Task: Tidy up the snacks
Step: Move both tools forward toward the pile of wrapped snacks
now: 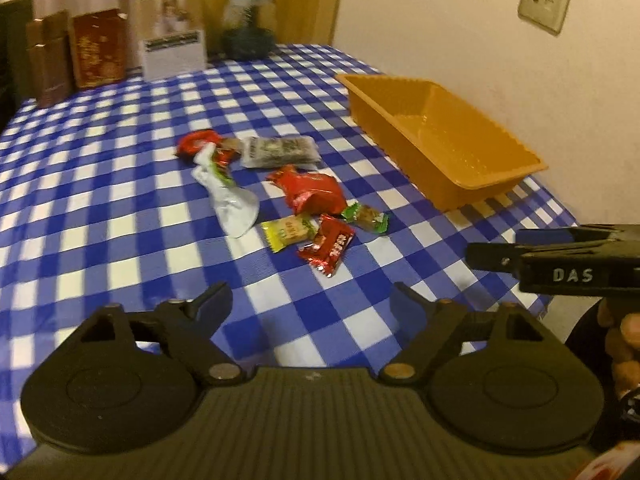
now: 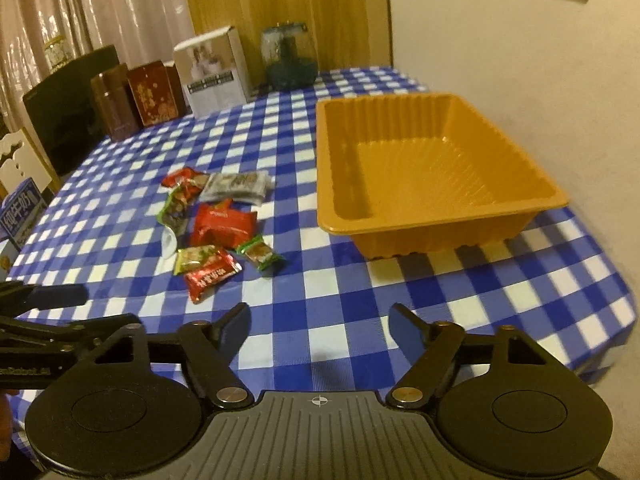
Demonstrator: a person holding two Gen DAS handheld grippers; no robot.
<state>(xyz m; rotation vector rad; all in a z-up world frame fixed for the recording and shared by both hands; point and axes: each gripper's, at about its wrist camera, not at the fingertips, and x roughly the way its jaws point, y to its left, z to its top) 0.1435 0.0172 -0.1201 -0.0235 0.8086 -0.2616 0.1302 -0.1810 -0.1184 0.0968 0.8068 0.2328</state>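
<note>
Several wrapped snacks lie in a loose heap on the blue-and-white checked tablecloth point(image 1: 120, 216): a big red packet point(image 1: 312, 194), a small red one point(image 1: 326, 246), a yellow one point(image 1: 288, 232), a green-ended candy point(image 1: 366, 216), a white wrapper point(image 1: 232, 200) and a grey pack point(image 1: 276, 151). An orange tray point(image 1: 440, 168) stands to their right, with nothing in it. My left gripper point(image 1: 308, 304) hovers open just short of the heap, nothing between its fingers. My right gripper point(image 2: 320, 326) is open too, over bare cloth in front of the tray point(image 2: 440, 216), with the heap point(image 2: 218, 224) to its left.
At the table's far end stand brown and red boxes point(image 1: 96, 50), a white box point(image 1: 172, 36) and a dark glass jar point(image 1: 248, 24). A cream wall with sockets point(image 1: 544, 2) runs close behind the tray. The table's right edge drops away near my right gripper point(image 1: 492, 254).
</note>
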